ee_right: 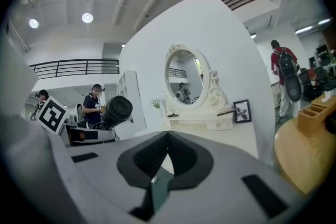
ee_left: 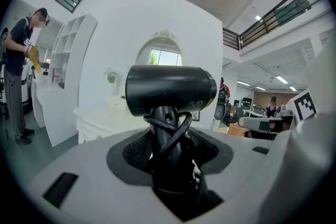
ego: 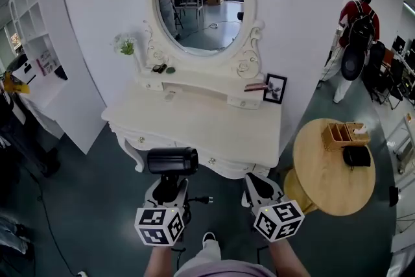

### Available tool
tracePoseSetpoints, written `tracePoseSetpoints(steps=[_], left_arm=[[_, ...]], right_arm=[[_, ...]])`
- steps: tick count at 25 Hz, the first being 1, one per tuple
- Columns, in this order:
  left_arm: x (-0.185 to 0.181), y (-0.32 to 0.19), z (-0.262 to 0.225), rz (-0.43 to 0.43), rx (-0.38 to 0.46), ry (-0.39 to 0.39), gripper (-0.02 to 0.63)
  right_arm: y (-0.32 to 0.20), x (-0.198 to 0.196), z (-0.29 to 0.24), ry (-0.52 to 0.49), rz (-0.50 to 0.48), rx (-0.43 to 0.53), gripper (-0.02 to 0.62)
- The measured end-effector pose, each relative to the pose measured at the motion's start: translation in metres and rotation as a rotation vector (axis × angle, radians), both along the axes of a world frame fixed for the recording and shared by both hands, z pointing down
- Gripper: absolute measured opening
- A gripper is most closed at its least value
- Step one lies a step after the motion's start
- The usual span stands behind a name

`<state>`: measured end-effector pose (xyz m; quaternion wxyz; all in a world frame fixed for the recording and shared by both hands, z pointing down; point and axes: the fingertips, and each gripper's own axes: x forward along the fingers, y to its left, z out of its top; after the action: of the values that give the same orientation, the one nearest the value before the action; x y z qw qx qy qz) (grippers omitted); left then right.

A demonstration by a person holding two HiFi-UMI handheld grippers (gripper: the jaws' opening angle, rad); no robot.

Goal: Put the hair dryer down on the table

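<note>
At the near edge of the white counter [ego: 214, 126], the left hand-held gripper [ego: 170, 188] is clamped on the handle of the black dryer [ego: 172, 161]. It holds the dryer upright in the air, barrel on top and lying crosswise, just short of the counter and not touching it. The cord [ee_left: 173, 131] is looped around the handle between the jaws. To the right, the right hand-held gripper [ego: 259, 188] hangs at about the same height with its jaws together and nothing between them. At the far side of the counter stands an oval mirror [ego: 201, 0], with a small frame [ego: 275, 88] to its right. A round table [ego: 324, 172] sits right of the counter.
</note>
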<state>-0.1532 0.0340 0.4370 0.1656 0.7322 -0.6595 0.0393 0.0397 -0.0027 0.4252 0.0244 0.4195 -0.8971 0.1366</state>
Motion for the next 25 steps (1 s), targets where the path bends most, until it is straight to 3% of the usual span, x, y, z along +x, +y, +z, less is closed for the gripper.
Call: tracePoseSetpoints(steps=[11,25], left_arm=[[-0.039,-0.086,-0.001,0.076,0.014,0.008,0.206],[-0.036,-0.152,0.000,0.133,0.010,0.004,0.206]], right_arm=[[-0.068,-0.038,0.004,0.013,0.076,-0.015,0.003],[-0.111,-0.041,0.009,0.008,0.117,-0.035,0.003]])
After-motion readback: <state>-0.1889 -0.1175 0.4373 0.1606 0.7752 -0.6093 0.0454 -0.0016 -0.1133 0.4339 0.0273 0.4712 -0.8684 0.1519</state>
